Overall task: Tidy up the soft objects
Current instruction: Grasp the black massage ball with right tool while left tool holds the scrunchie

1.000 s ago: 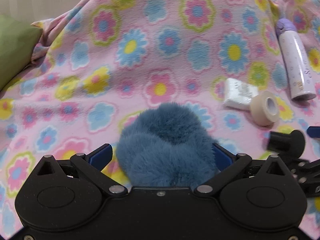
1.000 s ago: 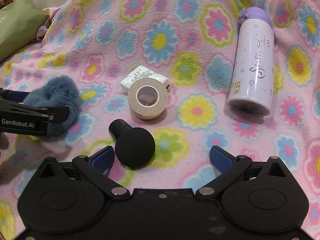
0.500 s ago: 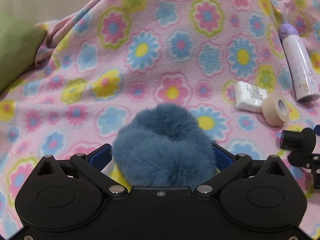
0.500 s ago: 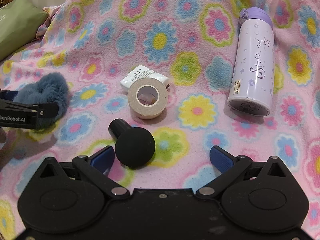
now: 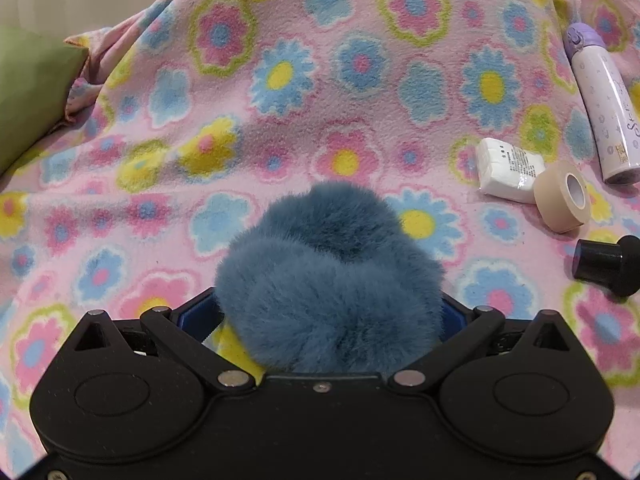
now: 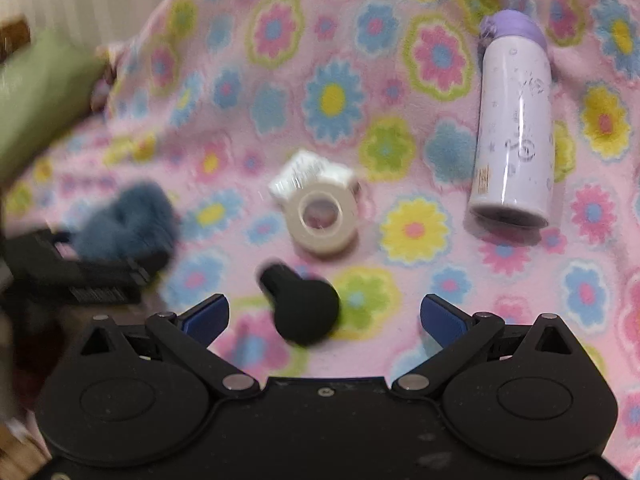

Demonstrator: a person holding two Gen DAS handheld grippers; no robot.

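Note:
My left gripper (image 5: 330,312) is shut on a fluffy blue furry scrunchie (image 5: 328,276), which fills the space between its blue pads and hides them. The same scrunchie (image 6: 128,222) shows blurred at the left of the right wrist view, held in the left gripper (image 6: 96,276). My right gripper (image 6: 324,316) is open and empty. A black knob-shaped object (image 6: 300,304) lies on the blanket just ahead of it, between the jaws' line.
A pink flowered fleece blanket (image 5: 280,80) covers the surface. On it lie a beige tape roll (image 6: 324,222), a white wrapped packet (image 6: 304,172) and a lilac bottle (image 6: 514,128). A green cushion (image 5: 28,88) sits at far left.
My left gripper has carried the scrunchie to the left, away from the tape and bottle. The right wrist view has become blurred and shifted, with the right gripper moving.

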